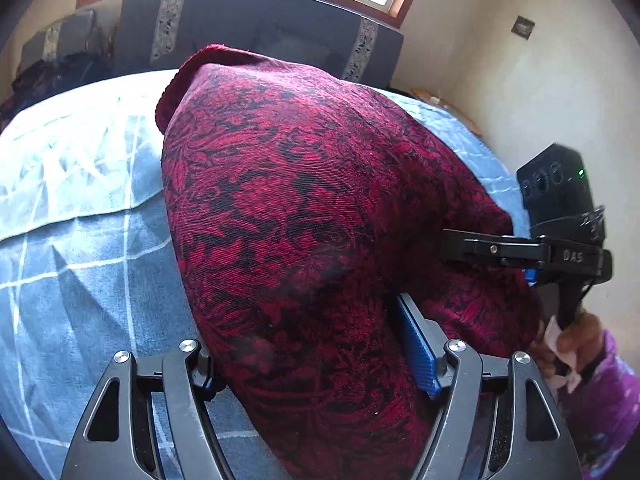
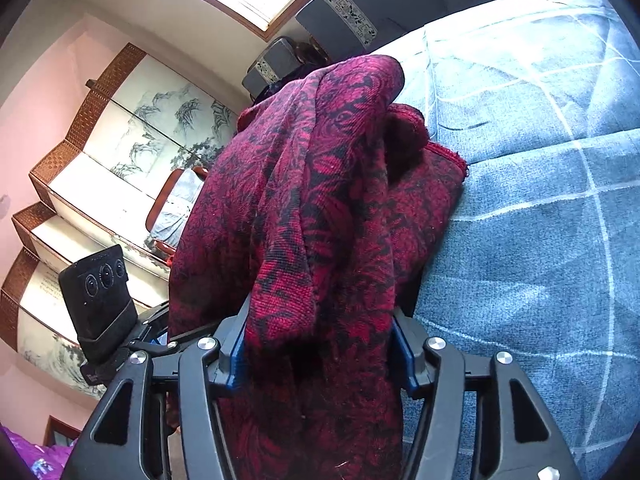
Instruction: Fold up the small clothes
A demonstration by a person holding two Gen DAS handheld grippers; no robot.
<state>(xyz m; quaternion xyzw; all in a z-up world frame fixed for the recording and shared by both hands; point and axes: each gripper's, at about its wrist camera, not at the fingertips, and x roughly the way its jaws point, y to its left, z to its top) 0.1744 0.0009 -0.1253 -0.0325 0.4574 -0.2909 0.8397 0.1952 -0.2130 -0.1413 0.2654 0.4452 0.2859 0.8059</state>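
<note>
A red and black patterned knit garment (image 1: 288,208) fills the middle of the left wrist view and hangs over a bed. My left gripper (image 1: 316,356) is shut on its near edge, and the cloth drapes over the fingers (image 1: 420,344). The right gripper shows at the right of that view, its fingers (image 1: 480,250) clamped on the garment's right edge. In the right wrist view the garment (image 2: 320,208) hangs bunched and folded, and my right gripper (image 2: 320,352) is shut on it. The left gripper's body (image 2: 100,300) shows at lower left there.
The bed has a blue cover with white lines (image 1: 80,272) (image 2: 540,220). Dark cushions (image 1: 256,28) stand at the bed's far end under a window. A painted folding screen (image 2: 120,152) stands to one side. A wall (image 1: 540,80) is close on the other side.
</note>
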